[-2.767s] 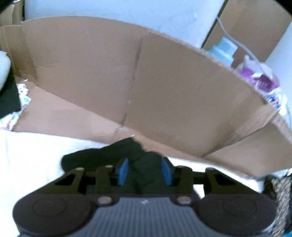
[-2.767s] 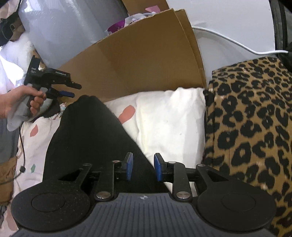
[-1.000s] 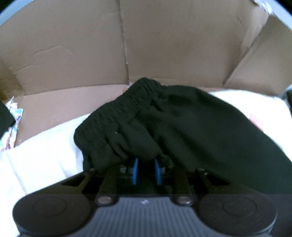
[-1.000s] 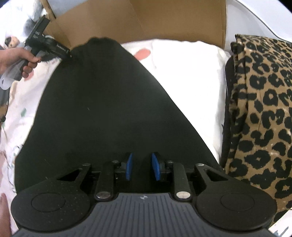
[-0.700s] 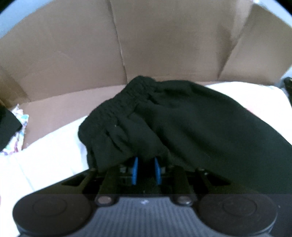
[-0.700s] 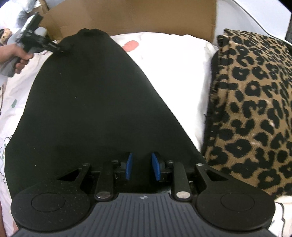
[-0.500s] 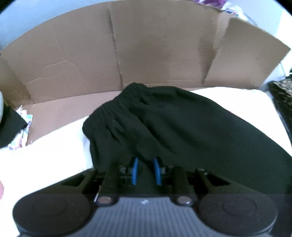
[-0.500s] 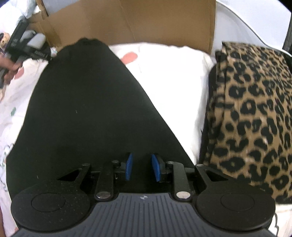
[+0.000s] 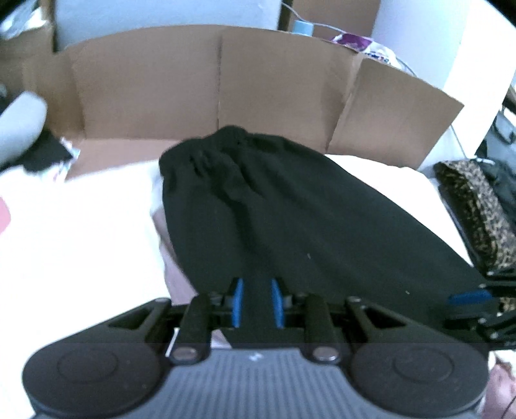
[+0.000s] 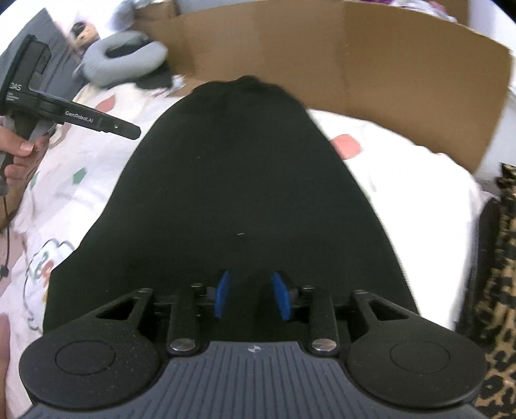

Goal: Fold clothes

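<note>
Right claw (image 10: 252, 295) pinches the black shorts (image 10: 238, 193) spread ahead; left claw (image 9: 256, 303), jaws parted, hangs off beside them.

A white bedsheet (image 10: 403, 180) with pastel prints covers the bed. Flattened brown cardboard (image 9: 225, 87) stands along its far edge against a pale wall (image 9: 161, 16). A leopard-print cushion (image 10: 496, 258) lies at the right edge, a grey neck pillow (image 10: 122, 61) at the far left corner.
</note>
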`<action>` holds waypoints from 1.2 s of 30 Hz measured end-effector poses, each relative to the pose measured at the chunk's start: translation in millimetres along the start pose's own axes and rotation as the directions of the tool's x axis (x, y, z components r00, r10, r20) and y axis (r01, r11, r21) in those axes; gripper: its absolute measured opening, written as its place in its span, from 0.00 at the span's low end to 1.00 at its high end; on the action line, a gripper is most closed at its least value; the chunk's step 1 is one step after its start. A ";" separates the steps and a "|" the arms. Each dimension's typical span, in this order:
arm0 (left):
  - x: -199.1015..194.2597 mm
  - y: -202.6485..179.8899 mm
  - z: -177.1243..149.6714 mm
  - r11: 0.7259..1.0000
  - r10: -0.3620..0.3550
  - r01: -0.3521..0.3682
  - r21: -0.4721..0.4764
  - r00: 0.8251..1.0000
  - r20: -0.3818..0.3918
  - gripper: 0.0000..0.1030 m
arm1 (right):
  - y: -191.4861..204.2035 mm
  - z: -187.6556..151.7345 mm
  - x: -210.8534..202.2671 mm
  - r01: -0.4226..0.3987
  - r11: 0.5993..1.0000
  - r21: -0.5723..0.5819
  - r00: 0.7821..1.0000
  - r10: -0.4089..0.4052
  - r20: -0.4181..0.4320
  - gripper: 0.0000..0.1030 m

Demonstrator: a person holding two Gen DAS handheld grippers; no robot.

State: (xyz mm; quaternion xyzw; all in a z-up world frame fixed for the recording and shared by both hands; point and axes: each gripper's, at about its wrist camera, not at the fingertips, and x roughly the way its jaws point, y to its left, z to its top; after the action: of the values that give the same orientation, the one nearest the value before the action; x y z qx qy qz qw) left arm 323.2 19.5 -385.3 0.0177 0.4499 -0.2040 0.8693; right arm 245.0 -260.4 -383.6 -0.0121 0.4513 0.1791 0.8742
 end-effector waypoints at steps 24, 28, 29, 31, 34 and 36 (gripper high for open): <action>-51.9 12.8 -108.7 0.983 -0.179 0.185 0.014 0.965 -0.192 0.27 | 36.7 -35.4 5.7 -0.024 0.992 -0.125 0.971 -0.006 -0.239 0.40; -48.6 2.8 -116.4 0.978 -0.196 0.207 0.038 0.959 -0.203 0.37 | 25.1 -41.2 0.7 -0.019 0.995 -0.102 0.964 -0.009 -0.264 0.40; -47.0 0.5 -117.6 0.976 -0.200 0.212 0.038 0.958 -0.203 0.42 | 23.4 -42.8 -1.3 -0.017 0.995 -0.100 0.964 -0.011 -0.266 0.40; -43.6 -3.7 -119.7 0.977 -0.195 0.207 0.041 0.959 -0.204 0.47 | 21.8 -44.4 -4.6 -0.009 0.995 -0.100 0.962 -0.019 -0.273 0.40; -38.4 -5.1 -118.7 0.971 -0.237 0.241 -0.004 0.952 -0.195 0.50 | 20.4 -50.3 -10.3 0.000 0.995 -0.102 0.959 -0.029 -0.283 0.40; -35.4 -8.4 -118.7 0.969 -0.242 0.247 0.000 0.950 -0.195 0.53 | 19.3 -52.2 -12.8 0.003 0.995 -0.099 0.957 -0.031 -0.287 0.40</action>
State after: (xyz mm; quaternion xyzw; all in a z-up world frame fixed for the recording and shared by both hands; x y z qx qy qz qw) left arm 210.0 49.3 -426.6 -0.0079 0.5285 -0.3128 0.7892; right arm 191.1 -255.8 -401.7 -0.0846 0.5644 0.1895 0.7990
